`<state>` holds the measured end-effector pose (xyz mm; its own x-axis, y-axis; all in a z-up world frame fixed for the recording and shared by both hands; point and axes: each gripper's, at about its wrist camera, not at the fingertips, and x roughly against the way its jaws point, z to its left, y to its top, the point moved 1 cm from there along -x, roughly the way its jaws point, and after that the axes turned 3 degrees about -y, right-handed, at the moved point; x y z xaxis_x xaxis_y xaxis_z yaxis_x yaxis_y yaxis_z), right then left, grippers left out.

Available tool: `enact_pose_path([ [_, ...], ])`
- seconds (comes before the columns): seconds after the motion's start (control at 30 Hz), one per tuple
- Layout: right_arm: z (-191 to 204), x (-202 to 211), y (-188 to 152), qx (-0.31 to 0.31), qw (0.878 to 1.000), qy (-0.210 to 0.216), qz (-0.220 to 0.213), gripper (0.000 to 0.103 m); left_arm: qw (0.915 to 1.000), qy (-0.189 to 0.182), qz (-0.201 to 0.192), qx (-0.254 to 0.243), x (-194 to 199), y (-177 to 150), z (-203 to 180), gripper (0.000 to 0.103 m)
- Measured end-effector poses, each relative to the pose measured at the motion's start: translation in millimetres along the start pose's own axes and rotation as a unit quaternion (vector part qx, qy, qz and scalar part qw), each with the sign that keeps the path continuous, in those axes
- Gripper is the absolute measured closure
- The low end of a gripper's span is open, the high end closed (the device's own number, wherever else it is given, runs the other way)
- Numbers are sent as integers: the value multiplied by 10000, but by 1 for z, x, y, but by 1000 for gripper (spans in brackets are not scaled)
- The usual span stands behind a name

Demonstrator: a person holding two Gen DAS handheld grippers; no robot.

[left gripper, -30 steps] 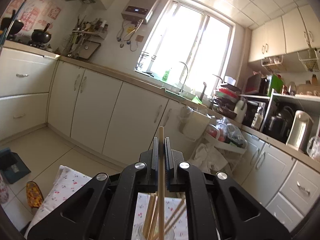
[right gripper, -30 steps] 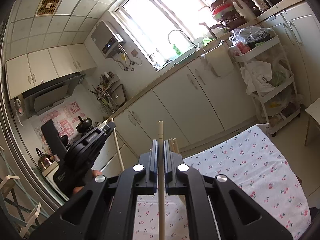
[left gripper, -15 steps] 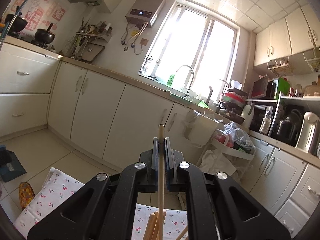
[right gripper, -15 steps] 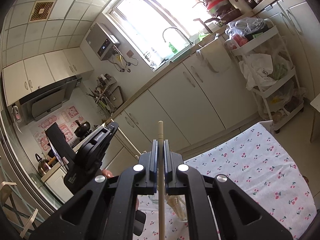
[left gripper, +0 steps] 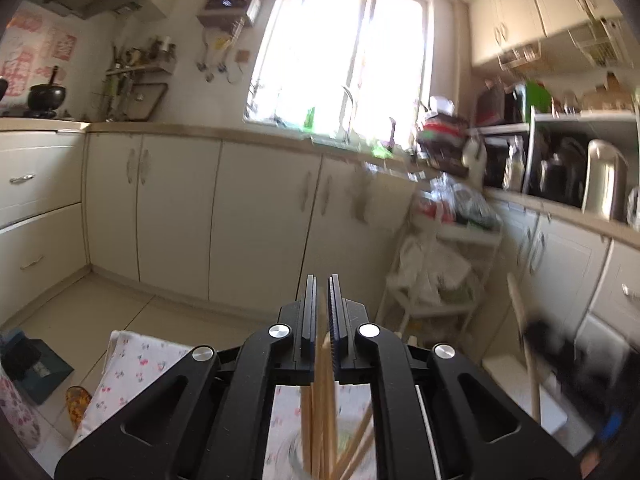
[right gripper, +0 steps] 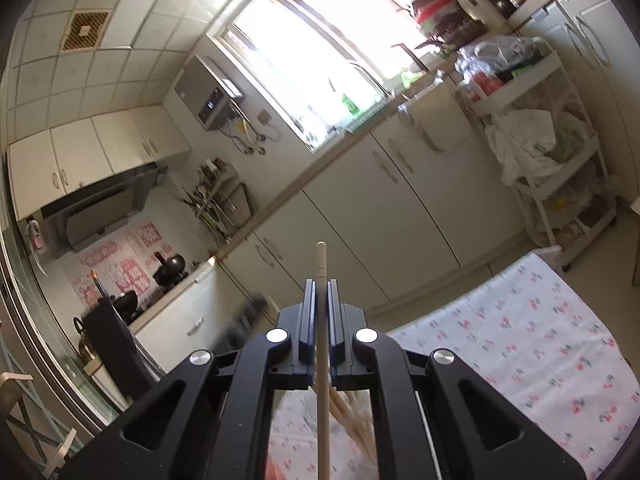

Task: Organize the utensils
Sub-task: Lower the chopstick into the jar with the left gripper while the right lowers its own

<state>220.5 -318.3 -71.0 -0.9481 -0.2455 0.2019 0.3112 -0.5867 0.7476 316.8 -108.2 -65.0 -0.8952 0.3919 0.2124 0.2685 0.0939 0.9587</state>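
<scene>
With the left gripper (left gripper: 321,312) apparently released above the chopsticks (left gripper: 320,420) in the blurred glass (left gripper: 292,454), the right gripper (right gripper: 321,312), jaws clenched on one chopstick (right gripper: 321,320), should lower it upright into that glass on the desk (right gripper: 520,340).

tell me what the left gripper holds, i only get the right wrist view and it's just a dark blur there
observer: Nothing that shows. In the left wrist view the left gripper has a narrow gap between its jaws, and no stick pokes past the tips.
operator: what's under it
observer: A bunch of chopsticks standing in a glass, right below the jaws.
operator: does it see my side
observer: Yes, blurred at its right edge. The held chopstick that your right gripper grips stands nearly upright there, beside the bunch and apart from it.
</scene>
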Motion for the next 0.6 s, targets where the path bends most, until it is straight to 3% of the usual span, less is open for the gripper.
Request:
enact_pose_path([
  [0.03, 4, -2, 2, -4, 9999, 39, -119, 97, 10000, -10, 22, 17, 5, -2, 2, 93],
  [0.1, 12, -9, 8, -65, 9991, 132, -395, 97, 9999, 25, 42, 87, 16, -4, 9, 69],
  [0.17, 18, -16, 12, -72, 9981, 159, -588, 97, 9996, 153, -65, 243, 33, -5, 21, 56],
  [0.37, 33, -54, 14, 160, 9949, 13, -995, 97, 9964, 381, 110, 744, 69, -25, 65, 46],
  [0.6, 33, -81, -4, 488, 9918, -389, -1118, 97, 9910, 538, 309, 1183, 84, -45, 105, 44],
])
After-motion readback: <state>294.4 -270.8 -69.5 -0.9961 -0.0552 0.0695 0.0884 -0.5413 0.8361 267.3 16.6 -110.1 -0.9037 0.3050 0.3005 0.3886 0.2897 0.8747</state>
